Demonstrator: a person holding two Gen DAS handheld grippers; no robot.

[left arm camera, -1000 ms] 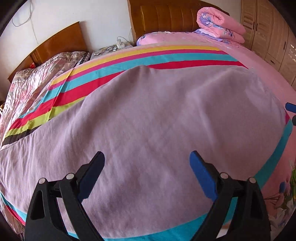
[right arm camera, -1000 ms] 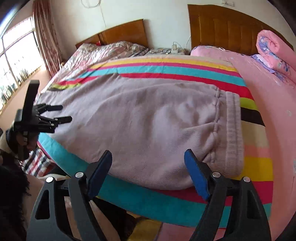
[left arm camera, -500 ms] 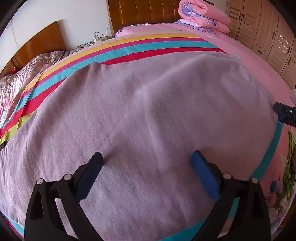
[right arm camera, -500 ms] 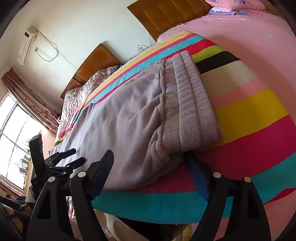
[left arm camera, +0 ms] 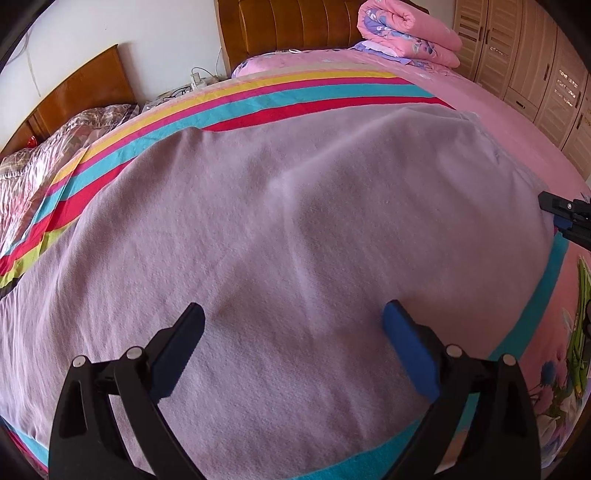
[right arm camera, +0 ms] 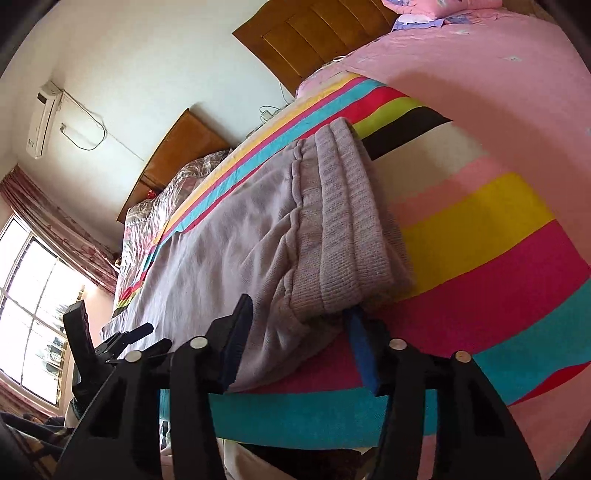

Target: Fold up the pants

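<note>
Lilac-grey knit pants (left arm camera: 288,229) lie flat across a striped blanket on the bed. My left gripper (left arm camera: 293,325) is open, low over the middle of the pants. In the right wrist view the ribbed waistband (right arm camera: 347,229) lies at the near bed edge. My right gripper (right arm camera: 299,332) straddles the near corner of the waistband, with its jaws partly closed around the fabric. The right gripper also shows at the right edge of the left wrist view (left arm camera: 565,218). The left gripper shows far left in the right wrist view (right arm camera: 110,343).
The striped blanket (right arm camera: 480,221) covers a pink bed sheet (left arm camera: 509,122). A rolled pink quilt (left arm camera: 406,33) lies by the wooden headboard (left arm camera: 288,33). Wardrobe doors (left arm camera: 535,66) stand at the right. A second bed (left arm camera: 55,147) and a window (right arm camera: 33,317) lie to the left.
My right gripper dropped to the bed edge and narrowed its jaws around the waistband corner. My left gripper moved forward and lower over the pants.
</note>
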